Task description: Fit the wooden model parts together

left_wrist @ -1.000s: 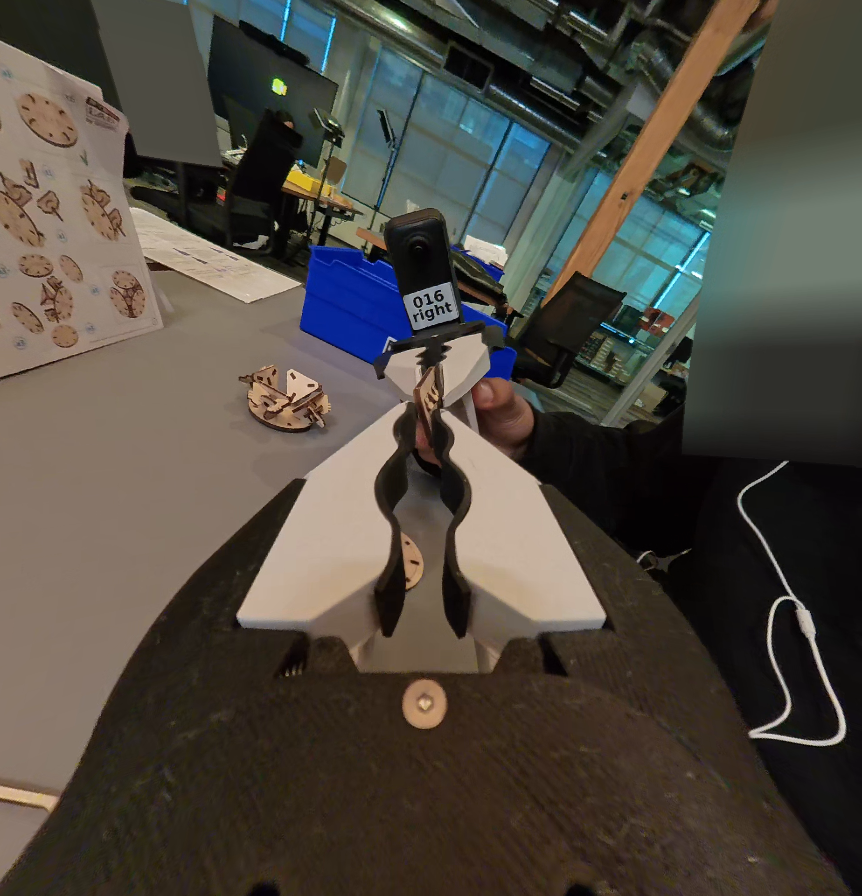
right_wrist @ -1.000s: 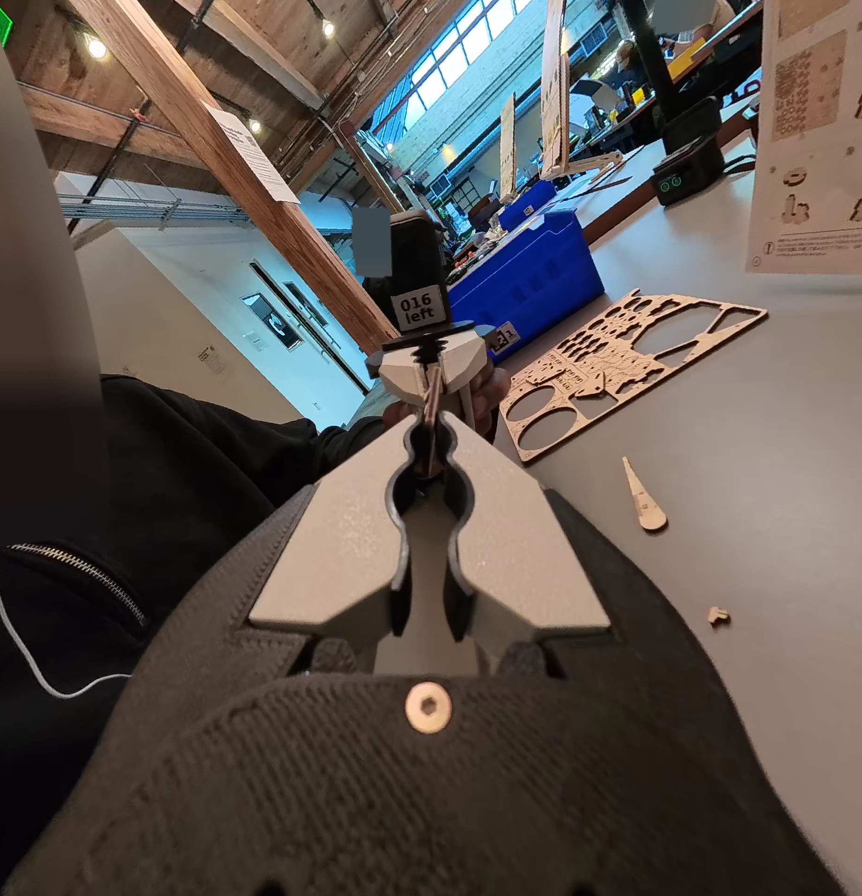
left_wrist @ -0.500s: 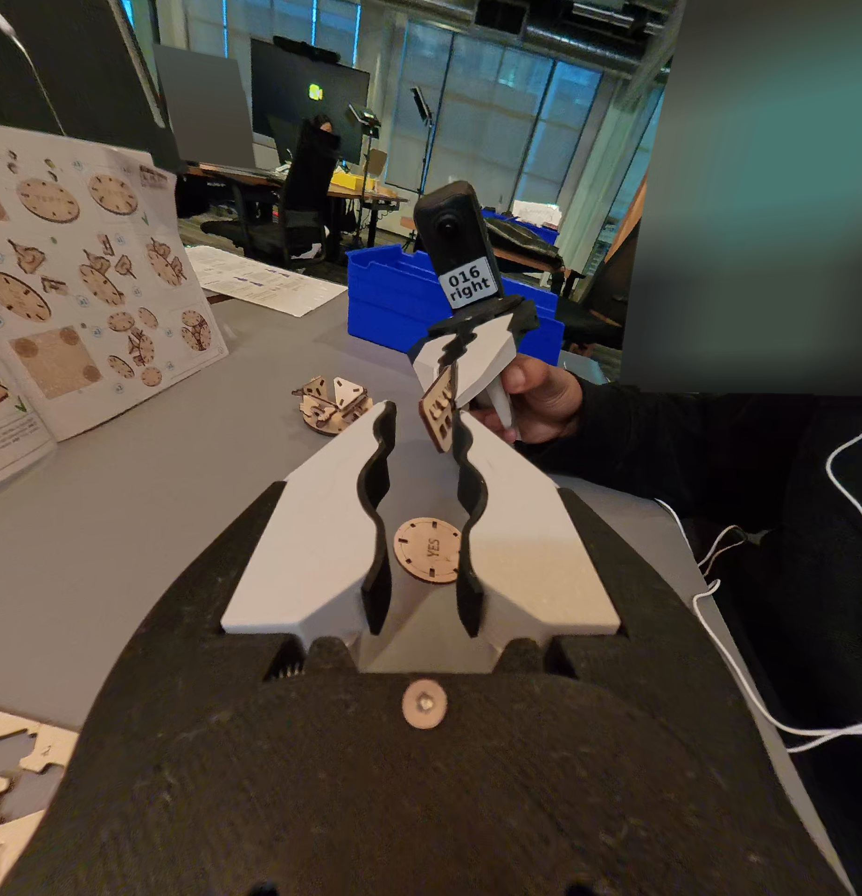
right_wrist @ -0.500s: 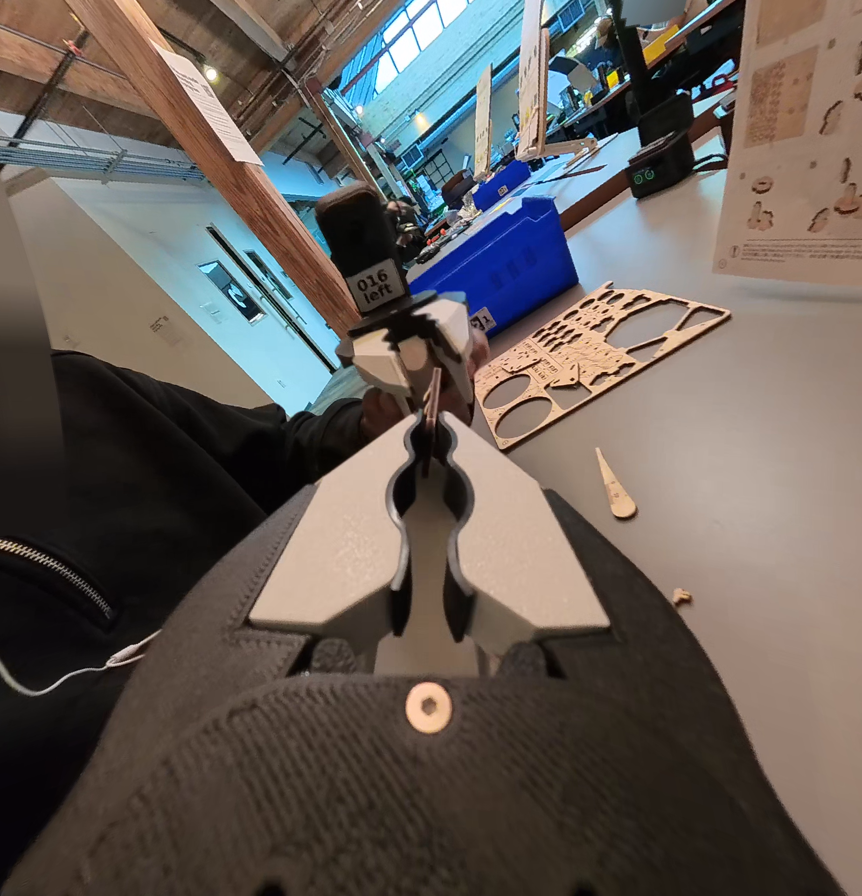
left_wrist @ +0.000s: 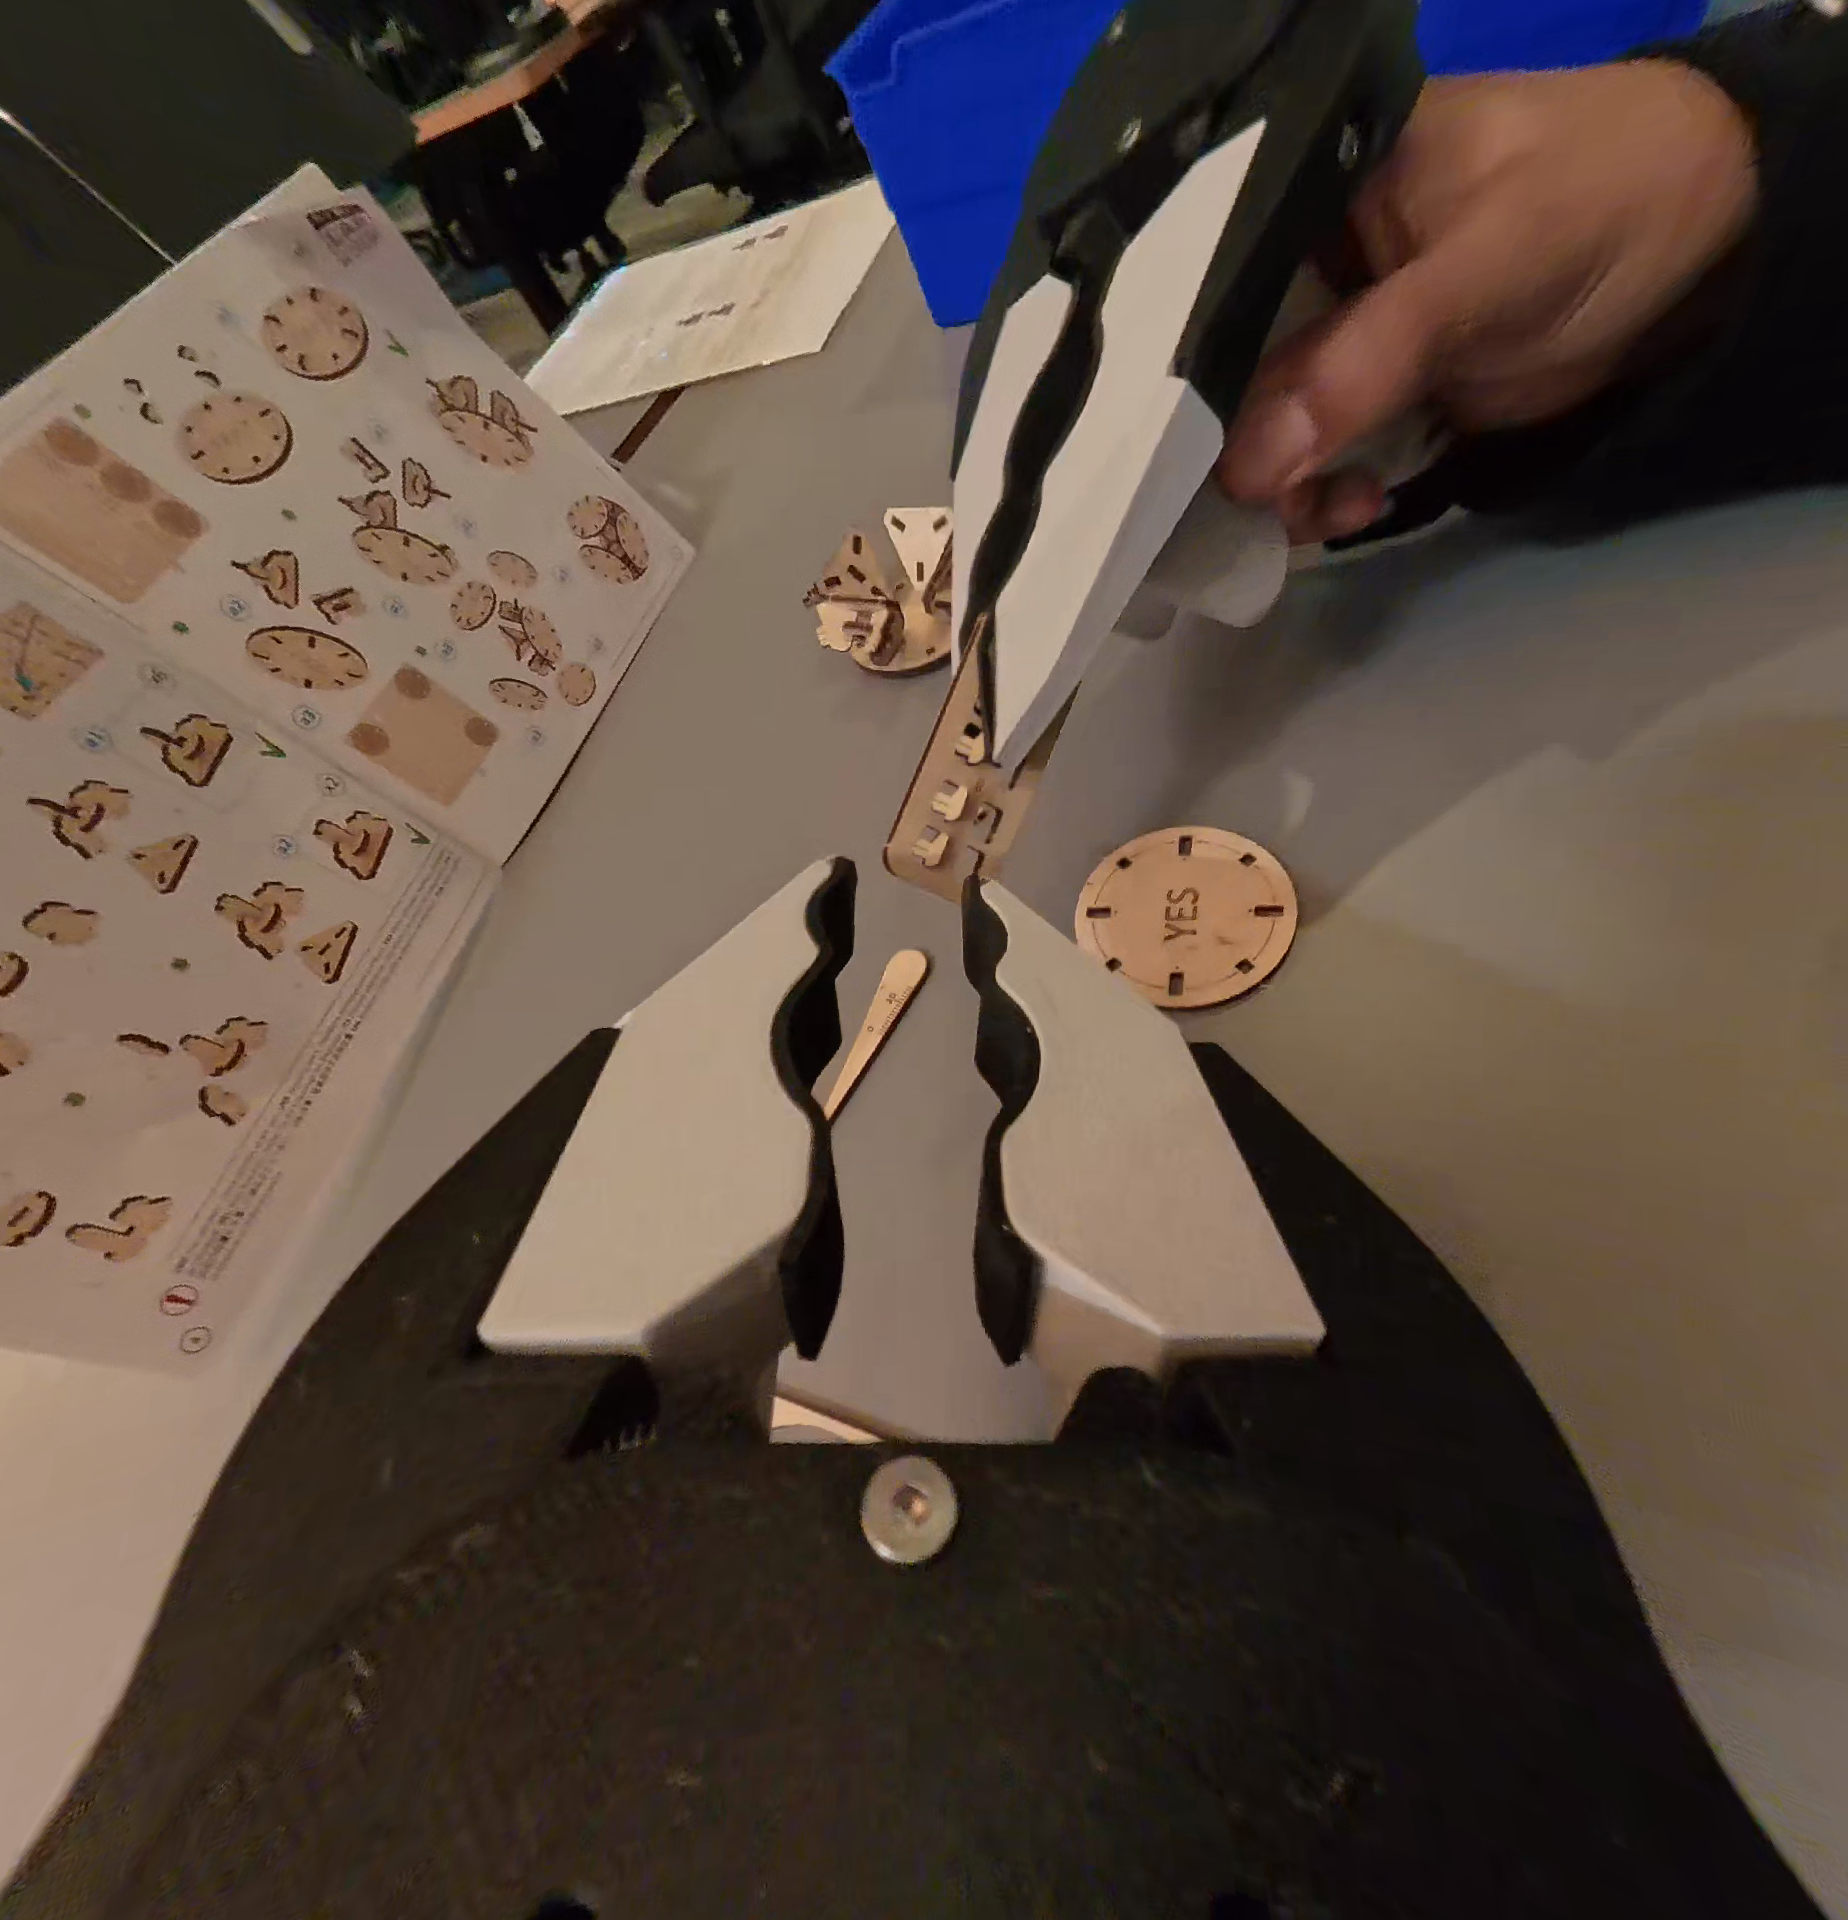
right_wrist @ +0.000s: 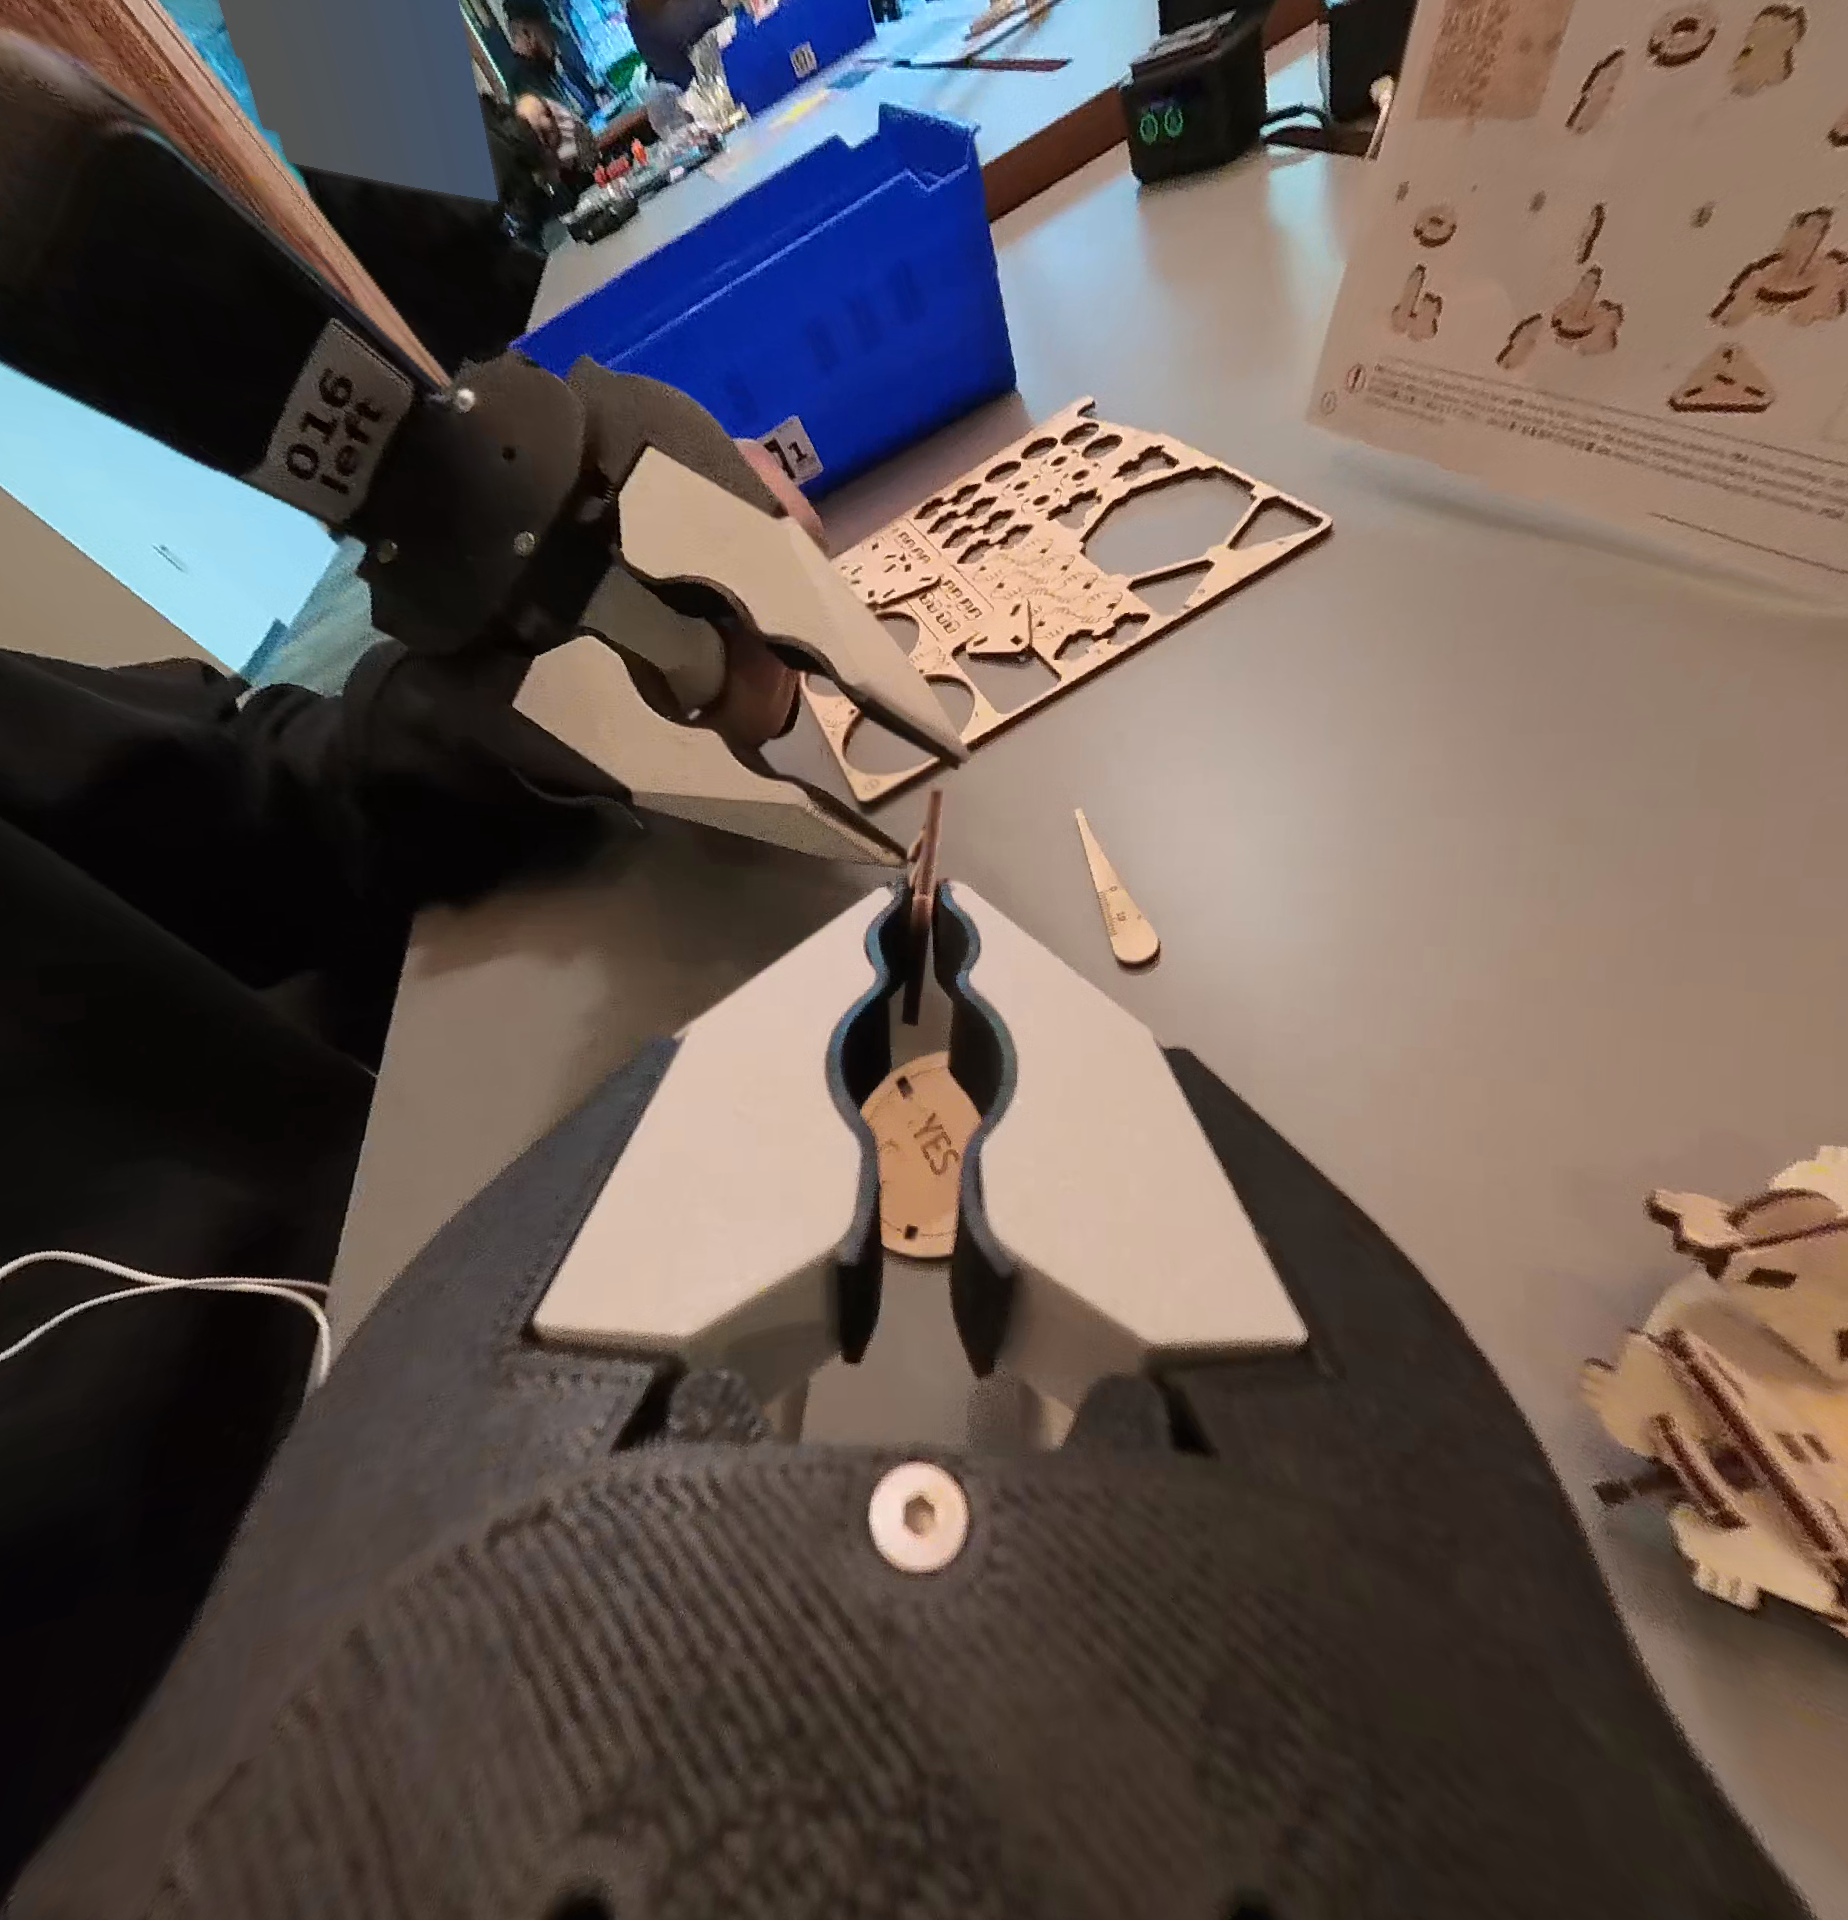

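— Grey table, workshop behind. What has the right hand-held gripper got?

— Its pads are pinched on a thin slotted wooden plate, held edge-up just ahead of the left hand-held gripper.

— And that one?

— Narrowly parted, bare — a tapered wooden stick lies on the table below its fingers, a round wooden disc just right.

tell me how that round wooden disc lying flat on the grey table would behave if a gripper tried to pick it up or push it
The round wooden disc looks thin and stiff, probably light. Lying flat on the smooth grey table, it would likely slide rather than roll when pushed. Its low edge gives fingertips little to catch, so pinching it up may be awkward.
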`<state>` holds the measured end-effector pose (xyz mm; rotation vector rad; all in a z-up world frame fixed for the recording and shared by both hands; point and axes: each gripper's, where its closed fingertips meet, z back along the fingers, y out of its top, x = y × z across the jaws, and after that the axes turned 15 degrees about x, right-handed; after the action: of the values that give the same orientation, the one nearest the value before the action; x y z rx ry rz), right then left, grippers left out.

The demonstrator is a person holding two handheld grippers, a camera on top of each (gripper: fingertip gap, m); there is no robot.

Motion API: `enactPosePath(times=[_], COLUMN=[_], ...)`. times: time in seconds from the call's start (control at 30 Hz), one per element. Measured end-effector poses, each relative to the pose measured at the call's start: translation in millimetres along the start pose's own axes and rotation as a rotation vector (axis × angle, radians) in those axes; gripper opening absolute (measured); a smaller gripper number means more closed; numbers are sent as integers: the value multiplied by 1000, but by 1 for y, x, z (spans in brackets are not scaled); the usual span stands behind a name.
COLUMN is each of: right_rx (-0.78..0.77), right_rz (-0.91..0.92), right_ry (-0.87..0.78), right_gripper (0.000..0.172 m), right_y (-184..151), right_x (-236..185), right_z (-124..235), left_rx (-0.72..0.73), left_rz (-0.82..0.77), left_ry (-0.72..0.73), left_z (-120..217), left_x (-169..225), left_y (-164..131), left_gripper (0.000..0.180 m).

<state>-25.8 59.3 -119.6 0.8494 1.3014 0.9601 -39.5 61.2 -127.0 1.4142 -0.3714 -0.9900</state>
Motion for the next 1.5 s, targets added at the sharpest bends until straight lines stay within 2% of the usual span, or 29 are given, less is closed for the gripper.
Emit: enactPosePath(times=[0.3,0.53,1.0,1.5], right_rx=[-50,-67,-73,-145], right_rz=[46,60,23,25], right_ry=[-17,-28,-12,-12], right_gripper=[2,2,2,2], right_y=[-9,-12,-14,-26], right_x=[0,1,-1,-2], right_z=[-4,-5,-5,-8], left_rx=[-50,-77,-112,-197], left_rz=[-95,-146,-169,-176], left_ry=[18,0,-28,-106], left_z=[-2,-2,1,5], left_x=[2,6,8,18], left_y=[-6,-9,-9,-20], left_gripper=[18,10,9,8])
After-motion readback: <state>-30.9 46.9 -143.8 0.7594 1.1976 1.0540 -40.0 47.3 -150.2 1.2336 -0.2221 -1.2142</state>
